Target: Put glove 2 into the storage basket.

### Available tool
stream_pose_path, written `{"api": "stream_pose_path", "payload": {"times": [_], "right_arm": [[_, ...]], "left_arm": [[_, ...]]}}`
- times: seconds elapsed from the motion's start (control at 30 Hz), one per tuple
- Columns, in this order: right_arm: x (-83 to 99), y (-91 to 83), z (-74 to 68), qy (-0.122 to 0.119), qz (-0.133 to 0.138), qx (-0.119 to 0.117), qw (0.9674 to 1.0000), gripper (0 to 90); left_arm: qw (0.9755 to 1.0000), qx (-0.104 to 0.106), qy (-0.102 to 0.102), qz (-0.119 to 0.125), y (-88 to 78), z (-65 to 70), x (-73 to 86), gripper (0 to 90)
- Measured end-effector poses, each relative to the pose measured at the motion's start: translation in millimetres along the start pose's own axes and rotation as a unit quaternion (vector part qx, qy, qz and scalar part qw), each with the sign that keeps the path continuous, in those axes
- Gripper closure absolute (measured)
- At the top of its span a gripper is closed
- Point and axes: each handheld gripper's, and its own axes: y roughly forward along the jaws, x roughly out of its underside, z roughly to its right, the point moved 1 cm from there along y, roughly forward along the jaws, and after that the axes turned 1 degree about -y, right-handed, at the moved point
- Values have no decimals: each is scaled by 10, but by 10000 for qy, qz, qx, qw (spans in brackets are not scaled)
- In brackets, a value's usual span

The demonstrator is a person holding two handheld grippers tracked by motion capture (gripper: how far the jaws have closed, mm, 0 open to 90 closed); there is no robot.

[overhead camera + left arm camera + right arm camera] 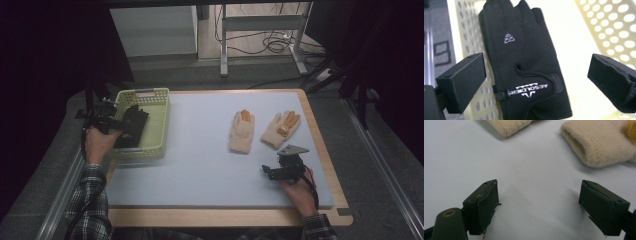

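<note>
A black fingerless glove (134, 125) (529, 57) with white lettering lies in the pale green perforated basket (159, 125) (619, 27), against its left wall. My left gripper (119, 123) (536, 67) hovers over the glove with its jaws wide apart, open and not touching it. Two beige knit gloves with orange fingertips, one (242, 131) (509, 125) beside the other (281, 129) (599, 145), lie flat on the light blue mat. My right gripper (269, 172) (539, 192) rests low on the mat just short of their cuffs, open with nothing between its jaws.
The light blue mat (200, 165) covers a wooden tabletop (225, 217), with the basket at its left edge. Dark curtains stand on both sides; metal table legs and cables (272, 42) lie on the floor beyond the far edge.
</note>
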Motion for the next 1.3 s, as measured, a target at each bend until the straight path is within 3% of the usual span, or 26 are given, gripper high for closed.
{"api": "stream_pose_path", "payload": {"times": [0.17, 0.3, 0.33, 0.43, 0.47, 0.5, 0.53, 0.6, 0.63, 0.67, 0.7, 0.73, 0.77, 0.8, 0.83, 0.87, 0.97, 1.0, 1.03, 1.07, 1.1, 1.13, 1.17, 1.2, 1.27, 1.3], "right_arm": [[0, -1, -2, 8, -1, 1, 10000, 158], [-1, -3, -1, 1, -13, 2, 10000, 158], [-1, -3, -1, 3, -13, 3, 10000, 158], [-1, -3, -2, 10, -16, 1, 10000, 158], [-1, -3, -2, 10, -16, 1, 10000, 158], [-1, -3, -2, 10, -16, 1, 10000, 158], [-1, -4, -2, 9, -17, 1, 10000, 158], [-1, -4, -2, 8, -17, 1, 10000, 158], [-1, -4, -2, 8, -16, 1, 10000, 158], [-1, -3, -1, 0, -13, 2, 10000, 158], [-1, -3, -1, 0, -13, 2, 10000, 158], [-1, -3, -1, 1, -12, 2, 10000, 158], [-1, -3, -1, 1, -12, 2, 10000, 158], [-1, -3, -1, 1, -11, 2, 10000, 158], [-1, -3, -1, 1, -11, 2, 10000, 158], [-1, -4, -2, 5, -13, 0, 10000, 158], [-1, -3, -1, 1, -11, 2, 10000, 158], [-1, -2, 1, -7, -9, 1, 10000, 157], [-1, -2, 1, -7, -9, 1, 10000, 157], [-1, -2, 2, -8, -9, 0, 10000, 158], [-1, -2, 2, -8, -9, 0, 10000, 158], [-1, -2, 2, -6, -11, -2, 10000, 157], [-1, -2, 2, -5, -11, -2, 10000, 157], [-1, -2, 3, -5, -11, -2, 10000, 157], [-1, -2, 3, -1, -11, -4, 10000, 158], [-1, -2, 3, -1, -11, -4, 10000, 158]], "left_arm": [[9992, 179, 140, 318, -83, 84, 64, 8], [9971, 331, 369, 582, -176, 237, 99, 5], [9956, 411, 486, 688, -222, 343, 119, 4], [9941, 460, 654, 737, -262, 454, 136, 2], [9923, 473, 835, 778, -300, 562, 154, 2], [9923, 473, 835, 778, -300, 562, 154, 2], [9903, 552, 977, 824, -337, 673, 170, 2], [9892, 584, 1032, 858, -356, 733, 181, 4], [9877, 625, 1120, 895, -375, 792, 190, 4], [9845, 699, 1280, 971, -413, 915, 212, 6], [9845, 699, 1280, 971, -413, 915, 212, 8], [9808, 827, 1413, 1060, -443, 1045, 239, 8], [9808, 827, 1413, 1060, -443, 1045, 239, 7], [9768, 917, 1572, 1130, -464, 1172, 270, 7], [9768, 917, 1572, 1130, -464, 1172, 270, 4], [9751, 943, 1649, 1145, -471, 1236, 289, 4], [9697, 1024, 1863, 1204, -486, 1416, 355, 0], [9663, 1135, 1931, 1271, -487, 1527, 413, 0], [9663, 1135, 1931, 1271, -487, 1527, 413, 0], [9622, 1223, 2013, 1364, -472, 1637, 488, 0], [9622, 1223, 2013, 1364, -472, 1637, 488, 0], [9575, 1318, 2104, 1472, -449, 1746, 576, 0], [9553, 1378, 2146, 1496, -431, 1799, 621, 0], [9553, 1378, 2146, 1496, -431, 1799, 621, 0], [9517, 1451, 2284, 1452, -349, 1932, 756, 0], [9517, 1451, 2284, 1452, -349, 1932, 756, 0]]}}
